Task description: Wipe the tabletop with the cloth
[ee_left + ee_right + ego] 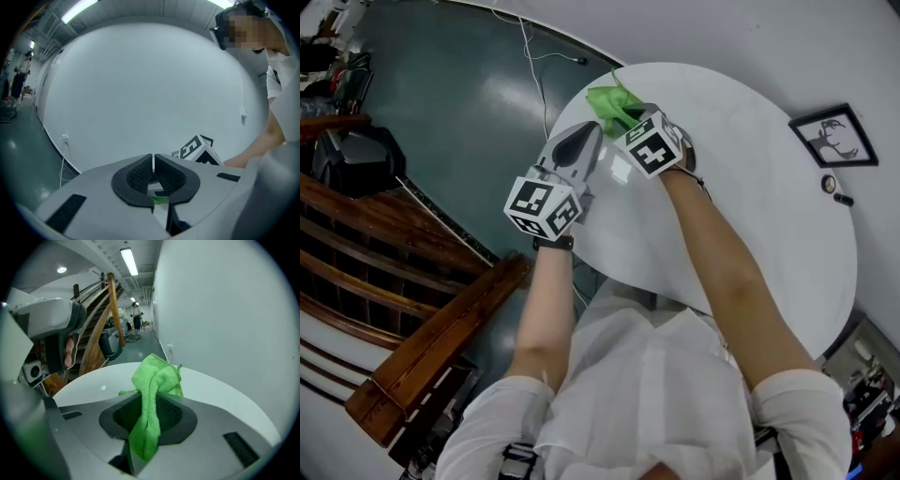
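Head view: right tongs [626, 120] pinching green cloth [612, 101] at bench [750, 206] rim, twelve o'clock; left tongs [584, 141] just beside, toward nine. Wiping apparently barely begun, most of the top left. Framed picture [832, 137] at three o'clock, in the way.
Left gripper view: pressed together, nothing between.
Right gripper view: clamped on bunched cloth.

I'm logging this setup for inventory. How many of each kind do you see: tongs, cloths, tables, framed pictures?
Tongs: 2, the left tongs and the right tongs
Green cloth: 1
White table: 1
Framed picture: 1
Total: 5
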A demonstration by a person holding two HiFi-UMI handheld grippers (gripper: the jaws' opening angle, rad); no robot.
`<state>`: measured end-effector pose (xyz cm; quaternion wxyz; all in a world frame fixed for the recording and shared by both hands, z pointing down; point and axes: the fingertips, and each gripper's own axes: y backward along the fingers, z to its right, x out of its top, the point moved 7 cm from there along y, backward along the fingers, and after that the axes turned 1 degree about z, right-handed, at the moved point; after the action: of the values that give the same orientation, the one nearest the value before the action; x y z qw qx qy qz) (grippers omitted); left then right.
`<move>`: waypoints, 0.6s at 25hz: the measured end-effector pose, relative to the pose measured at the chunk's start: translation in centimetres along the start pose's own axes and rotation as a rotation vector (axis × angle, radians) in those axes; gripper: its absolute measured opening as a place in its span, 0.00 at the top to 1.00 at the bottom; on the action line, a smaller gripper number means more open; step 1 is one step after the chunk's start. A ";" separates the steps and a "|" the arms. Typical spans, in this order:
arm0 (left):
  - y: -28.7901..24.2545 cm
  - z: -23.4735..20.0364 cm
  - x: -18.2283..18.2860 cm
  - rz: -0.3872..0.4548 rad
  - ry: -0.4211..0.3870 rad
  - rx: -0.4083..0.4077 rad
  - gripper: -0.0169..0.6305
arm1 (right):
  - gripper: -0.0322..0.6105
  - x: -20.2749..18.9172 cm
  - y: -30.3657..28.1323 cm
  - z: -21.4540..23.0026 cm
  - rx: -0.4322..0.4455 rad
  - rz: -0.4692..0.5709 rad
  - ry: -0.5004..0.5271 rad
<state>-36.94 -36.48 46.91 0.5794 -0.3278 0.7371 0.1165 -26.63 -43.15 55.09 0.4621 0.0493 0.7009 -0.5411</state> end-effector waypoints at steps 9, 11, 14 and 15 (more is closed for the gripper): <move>-4.4 5.2 -0.2 -0.035 -0.037 -0.132 0.93 | 0.82 -8.1 7.8 6.9 -0.300 0.022 -0.273; -5.4 6.6 0.0 -0.041 -0.045 -0.159 0.93 | 0.82 -10.1 9.9 8.5 -0.359 0.019 -0.345; -6.5 8.5 0.2 -0.049 -0.057 -0.199 0.93 | 0.82 -12.9 13.1 10.4 -0.438 0.011 -0.437; -6.8 9.1 0.3 -0.052 -0.061 -0.211 0.93 | 0.82 -13.9 14.1 10.9 -0.462 0.010 -0.459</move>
<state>-25.67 -36.68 45.32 0.5666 -0.4023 0.6940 0.1881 -4.21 -40.11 54.93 0.6098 -0.1767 0.6824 -0.3624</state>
